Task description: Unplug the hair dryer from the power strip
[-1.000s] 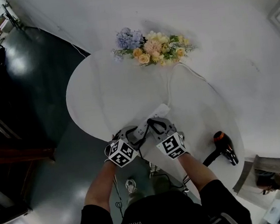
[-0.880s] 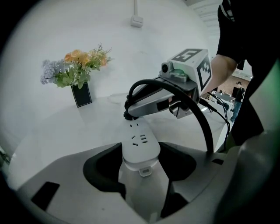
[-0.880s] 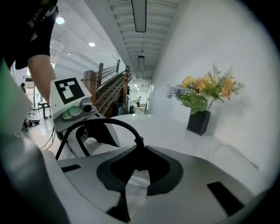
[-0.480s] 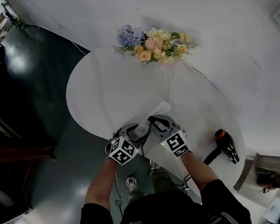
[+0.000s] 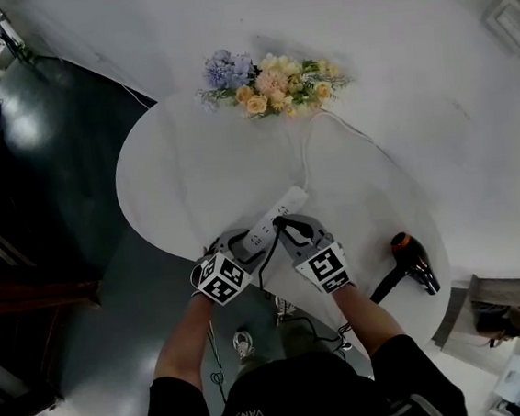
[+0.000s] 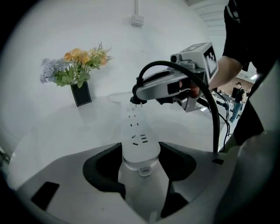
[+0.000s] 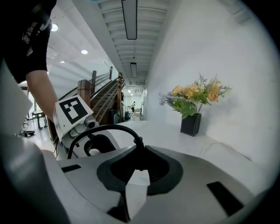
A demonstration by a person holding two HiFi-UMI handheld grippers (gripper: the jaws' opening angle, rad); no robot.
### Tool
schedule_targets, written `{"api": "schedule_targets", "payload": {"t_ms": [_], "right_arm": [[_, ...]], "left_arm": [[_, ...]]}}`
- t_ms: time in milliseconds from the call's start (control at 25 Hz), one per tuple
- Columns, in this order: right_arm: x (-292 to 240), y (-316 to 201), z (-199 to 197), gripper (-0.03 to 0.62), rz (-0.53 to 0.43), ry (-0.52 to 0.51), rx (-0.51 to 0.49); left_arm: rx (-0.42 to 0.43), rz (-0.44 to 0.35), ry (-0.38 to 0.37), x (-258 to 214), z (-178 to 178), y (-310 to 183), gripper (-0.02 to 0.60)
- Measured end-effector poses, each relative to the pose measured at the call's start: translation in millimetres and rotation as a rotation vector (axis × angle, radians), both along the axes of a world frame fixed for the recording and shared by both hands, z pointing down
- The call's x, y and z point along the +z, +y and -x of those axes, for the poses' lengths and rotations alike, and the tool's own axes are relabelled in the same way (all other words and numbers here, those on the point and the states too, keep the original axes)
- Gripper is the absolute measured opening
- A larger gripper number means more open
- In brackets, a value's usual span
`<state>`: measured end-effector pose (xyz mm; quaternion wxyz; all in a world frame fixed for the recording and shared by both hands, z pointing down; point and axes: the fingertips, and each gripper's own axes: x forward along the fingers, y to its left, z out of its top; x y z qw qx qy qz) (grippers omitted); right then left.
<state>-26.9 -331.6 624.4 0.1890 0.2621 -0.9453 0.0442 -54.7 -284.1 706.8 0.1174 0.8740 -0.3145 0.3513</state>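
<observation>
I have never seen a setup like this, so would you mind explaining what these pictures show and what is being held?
There is no robot: a person holds a claw tool in each hand, each carrying a marker cube and its own camera. The top-down picture comes from a camera on the person's head; the other two look along each claw. On the round white table stand flowers in a black vase, a white power strip and, at the right, a black hair dryer. The left claw grips the strip's near end. The right claw pinches the black plug above the strip's far sockets; whether its prongs are fully out is hard to tell.
</observation>
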Motion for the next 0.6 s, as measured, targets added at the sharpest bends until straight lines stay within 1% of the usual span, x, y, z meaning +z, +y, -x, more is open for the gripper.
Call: {"api": "schedule_targets", "payload": {"t_ms": [160,400,480,600], "right_arm": [[-6,6,-15,0.071,0.011,-0.005,0.037],[-23,19,-35,0.071,0.001,-0.013,0.098],[-29,24,-41,0.071,-0.004,-0.020,0.123],[-37,34,-48,0.071,-0.005,-0.035,0.164]], "left_arm": [[0.007,-0.017,-0.005,-2,0,2,0.281],[0.010,-0.052,0.001,-22,9,7,0.284],[-0.006,-0.079,0.012,-33,12,10,0.284],[-0.059,-0.150,0.052,-56,15,14,0.282]]}}
